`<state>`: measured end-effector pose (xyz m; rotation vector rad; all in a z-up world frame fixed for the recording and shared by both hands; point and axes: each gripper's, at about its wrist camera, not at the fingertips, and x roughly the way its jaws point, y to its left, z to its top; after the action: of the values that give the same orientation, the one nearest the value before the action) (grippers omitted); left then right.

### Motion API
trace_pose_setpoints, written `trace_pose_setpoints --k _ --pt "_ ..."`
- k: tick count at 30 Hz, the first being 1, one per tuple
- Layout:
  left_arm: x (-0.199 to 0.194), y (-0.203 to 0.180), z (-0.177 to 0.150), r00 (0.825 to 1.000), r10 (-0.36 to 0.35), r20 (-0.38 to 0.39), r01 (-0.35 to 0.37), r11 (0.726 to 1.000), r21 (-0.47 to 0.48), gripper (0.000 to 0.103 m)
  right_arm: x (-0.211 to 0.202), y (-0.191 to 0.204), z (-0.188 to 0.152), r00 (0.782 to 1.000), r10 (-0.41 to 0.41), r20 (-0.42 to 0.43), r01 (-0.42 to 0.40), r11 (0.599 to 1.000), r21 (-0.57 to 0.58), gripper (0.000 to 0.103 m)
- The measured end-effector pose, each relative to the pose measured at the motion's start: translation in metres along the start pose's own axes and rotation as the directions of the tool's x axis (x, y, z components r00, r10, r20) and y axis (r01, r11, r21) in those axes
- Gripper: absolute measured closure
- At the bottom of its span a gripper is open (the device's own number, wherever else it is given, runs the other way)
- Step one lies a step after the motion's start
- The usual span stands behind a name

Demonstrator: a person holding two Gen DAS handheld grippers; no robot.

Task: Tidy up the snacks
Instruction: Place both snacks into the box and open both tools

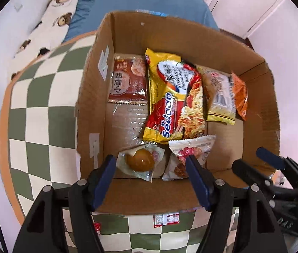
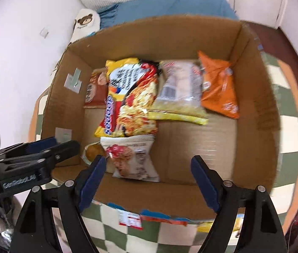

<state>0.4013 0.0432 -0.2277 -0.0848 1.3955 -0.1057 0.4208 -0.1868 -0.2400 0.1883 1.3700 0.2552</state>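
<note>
An open cardboard box [image 1: 256,80] [image 2: 252,97] holds the snacks. Inside lie a yellow-red noodle pack [image 1: 173,99] [image 2: 132,97], a brown-red packet [image 1: 127,82] [image 2: 95,90], a pale yellow-edged packet [image 1: 220,97] [image 2: 180,92], an orange packet [image 1: 240,94] [image 2: 218,88], a white-red snack bag [image 1: 187,156] [image 2: 131,158] and a clear-wrapped brown bun [image 1: 140,160] [image 2: 93,151]. My left gripper [image 1: 151,166] is open and empty over the box's near wall, above the bun. My right gripper [image 2: 149,166] is open and empty over the near wall, just right of the white-red bag.
The box stands on a green-and-cream checkered cloth [image 1: 39,97] [image 2: 287,109]. More packets [image 1: 166,219] [image 2: 163,219] peek out under the box's near edge. A bear-print pillow [image 1: 50,21] and a blue blanket [image 1: 140,2] lie behind. The right gripper shows in the left wrist view [image 1: 252,158].
</note>
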Motion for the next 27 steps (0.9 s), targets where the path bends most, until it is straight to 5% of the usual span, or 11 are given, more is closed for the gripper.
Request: trace_pose_setpoints --k 2,5,9,27 --pt "-0.009 -0.004 -0.005 0.999 0.004 0.035 -0.004 1.000 0.011 0.033 -0.009 -0.002 -0.006 1.000 -0.009 0.023 0.009 1.000 -0.004 0.018" --pt "-0.026 -0.011 -0.016 0.994 0.027 0.104 -0.031 0.999 0.032 0.007 -0.023 -0.005 -0.018 0.998 -0.034 0.057 0.035 0.999 -0.017 0.018" --pt "-0.045 -0.015 -0.029 0.985 0.034 0.169 -0.040 0.999 0.033 0.005 -0.039 -0.007 -0.031 0.992 -0.076 0.101 0.078 0.997 -0.010 0.007" --pt "-0.139 -0.034 -0.114 0.908 0.039 0.417 -0.061 0.997 0.038 0.005 -0.167 0.014 -0.108 0.910 -0.141 0.391 0.159 0.987 -0.014 0.005"
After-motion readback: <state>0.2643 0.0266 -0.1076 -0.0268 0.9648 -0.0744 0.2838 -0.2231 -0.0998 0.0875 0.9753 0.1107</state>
